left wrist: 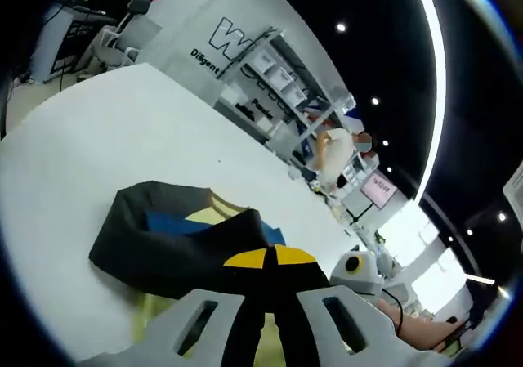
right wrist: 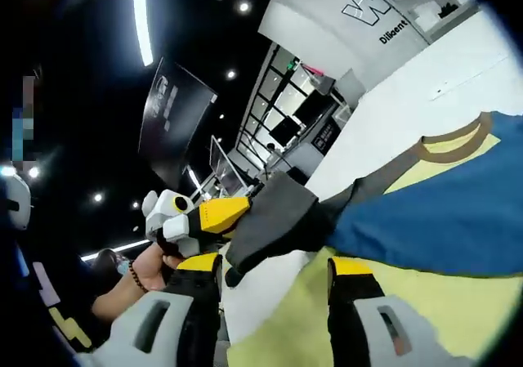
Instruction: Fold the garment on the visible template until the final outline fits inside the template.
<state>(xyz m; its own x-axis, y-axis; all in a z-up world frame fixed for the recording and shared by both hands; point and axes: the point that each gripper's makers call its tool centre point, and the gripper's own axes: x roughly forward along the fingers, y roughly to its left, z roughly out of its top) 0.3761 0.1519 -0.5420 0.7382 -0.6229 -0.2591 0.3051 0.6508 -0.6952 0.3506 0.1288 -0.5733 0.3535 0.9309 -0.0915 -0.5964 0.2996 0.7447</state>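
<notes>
The garment (left wrist: 176, 236) lies on the white table (left wrist: 106, 138), a shirt with dark grey sleeves, a blue band and a yellow body with a tan collar (right wrist: 449, 148). My left gripper (left wrist: 265, 258) is shut on a lifted fold of the dark grey fabric, its yellow pads pressed together. In the right gripper view, the left gripper (right wrist: 216, 214) pinches the grey sleeve (right wrist: 278, 220) and holds it above the table. My right gripper (right wrist: 274, 269) hovers over the yellow part of the shirt with its jaws apart. The right gripper (left wrist: 357, 270) also appears beside the cloth in the left gripper view.
A hand (right wrist: 147, 273) with a bead bracelet holds the left gripper. Behind the table stand white shelves (left wrist: 278, 81) and a wall with lettering (left wrist: 229, 40). A person (left wrist: 335, 150) stands far off. The table's far edge (left wrist: 212, 105) runs diagonally.
</notes>
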